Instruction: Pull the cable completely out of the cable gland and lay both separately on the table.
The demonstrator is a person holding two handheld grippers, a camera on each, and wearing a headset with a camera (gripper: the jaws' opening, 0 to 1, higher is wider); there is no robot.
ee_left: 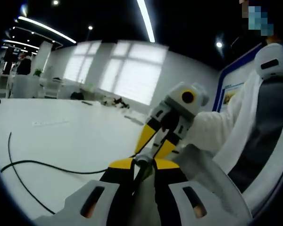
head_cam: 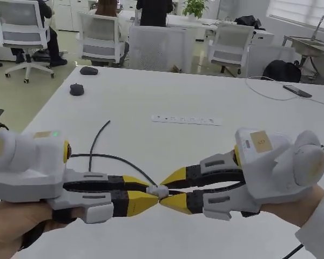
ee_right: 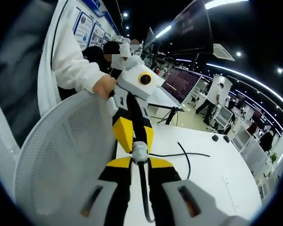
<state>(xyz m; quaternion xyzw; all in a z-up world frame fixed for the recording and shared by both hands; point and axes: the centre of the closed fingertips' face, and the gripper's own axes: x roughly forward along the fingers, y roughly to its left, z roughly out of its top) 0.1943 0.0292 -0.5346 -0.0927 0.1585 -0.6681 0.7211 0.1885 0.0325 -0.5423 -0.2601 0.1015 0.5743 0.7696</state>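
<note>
A small white cable gland [head_cam: 160, 190] hangs just above the white table [head_cam: 216, 145], between the two grippers, which meet tip to tip. My left gripper [head_cam: 151, 192] comes in from the left and is shut on the gland [ee_left: 142, 160]. My right gripper [head_cam: 167, 194] comes in from the right and is shut on the black cable [ee_right: 144, 193] right behind the gland [ee_right: 139, 151]. That cable runs back between the right jaws. On the far side of the gland, the cable [head_cam: 97, 141] curves away to the left and lies in a loop on the table.
A white power strip [head_cam: 186, 120] lies mid-table. Two dark mice [head_cam: 76, 89] sit at the far left, and a phone [head_cam: 297, 90] with a thin white lead lies at the far right. Office chairs [head_cam: 159, 48] line the far edge. A mesh chair back [ee_right: 56, 141] is beside me.
</note>
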